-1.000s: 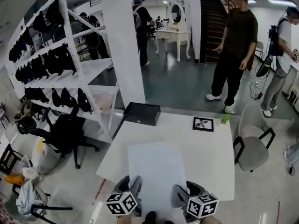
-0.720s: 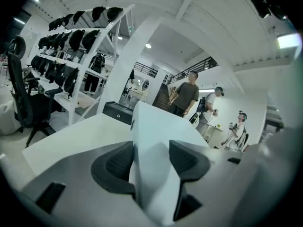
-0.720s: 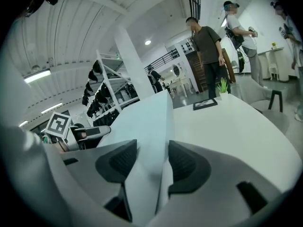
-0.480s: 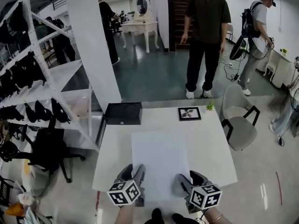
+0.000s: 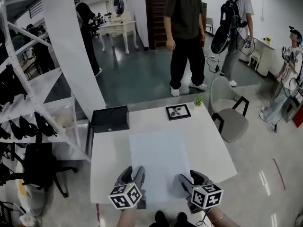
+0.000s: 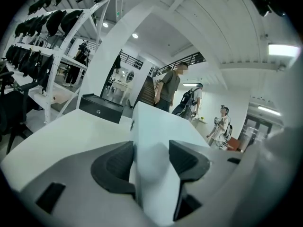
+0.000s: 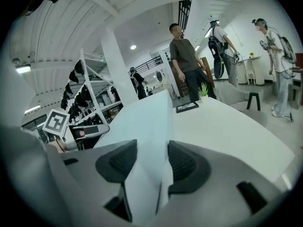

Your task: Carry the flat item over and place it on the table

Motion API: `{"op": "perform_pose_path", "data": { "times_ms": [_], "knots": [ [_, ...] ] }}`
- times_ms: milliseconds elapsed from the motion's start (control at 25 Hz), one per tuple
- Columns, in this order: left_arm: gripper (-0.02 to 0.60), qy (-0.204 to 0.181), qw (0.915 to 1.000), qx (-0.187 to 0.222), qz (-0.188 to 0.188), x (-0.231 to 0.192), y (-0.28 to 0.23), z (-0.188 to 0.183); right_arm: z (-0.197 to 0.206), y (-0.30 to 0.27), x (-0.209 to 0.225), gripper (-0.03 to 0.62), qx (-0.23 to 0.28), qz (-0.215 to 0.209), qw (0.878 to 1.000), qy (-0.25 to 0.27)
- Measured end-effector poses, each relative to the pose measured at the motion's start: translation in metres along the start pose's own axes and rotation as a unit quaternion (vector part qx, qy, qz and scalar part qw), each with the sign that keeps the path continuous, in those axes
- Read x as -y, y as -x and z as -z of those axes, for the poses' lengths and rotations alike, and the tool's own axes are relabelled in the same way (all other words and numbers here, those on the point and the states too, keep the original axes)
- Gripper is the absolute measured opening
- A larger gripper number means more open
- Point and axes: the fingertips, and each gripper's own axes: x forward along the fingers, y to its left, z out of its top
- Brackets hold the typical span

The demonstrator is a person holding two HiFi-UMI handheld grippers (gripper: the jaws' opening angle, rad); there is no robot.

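A large flat white sheet (image 5: 157, 162) hangs level over the white table (image 5: 208, 145), held by its near edge. My left gripper (image 5: 135, 179) is shut on the sheet's near left corner, and my right gripper (image 5: 184, 183) is shut on its near right corner. In the left gripper view the sheet (image 6: 151, 141) runs out from between the dark pads (image 6: 116, 162). The right gripper view shows the same sheet (image 7: 147, 126) pinched between both pads (image 7: 182, 162), with the table (image 7: 227, 126) beyond.
On the table's far side lie a black box (image 5: 110, 118), a small framed picture (image 5: 178, 111) and a tiny green plant (image 5: 199, 100). A grey chair (image 5: 227, 115) stands at the right. White shelving (image 5: 28, 108) with black items lines the left. Several people stand beyond.
I have come closer to the table with the sheet; the table and its objects now sit more squarely below me. Both grippers keep their hold on the sheet.
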Motion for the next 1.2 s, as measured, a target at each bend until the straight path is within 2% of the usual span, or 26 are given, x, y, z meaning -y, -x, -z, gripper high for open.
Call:
{"op": "perform_pose_path", "data": {
  "times_ms": [1200],
  "knots": [
    [0.23,0.027,0.9977,-0.057,-0.025,-0.039,-0.083,0.005,-0.005,-0.081,0.039,0.209,-0.028,0.015,0.999,-0.018]
  ]
}}
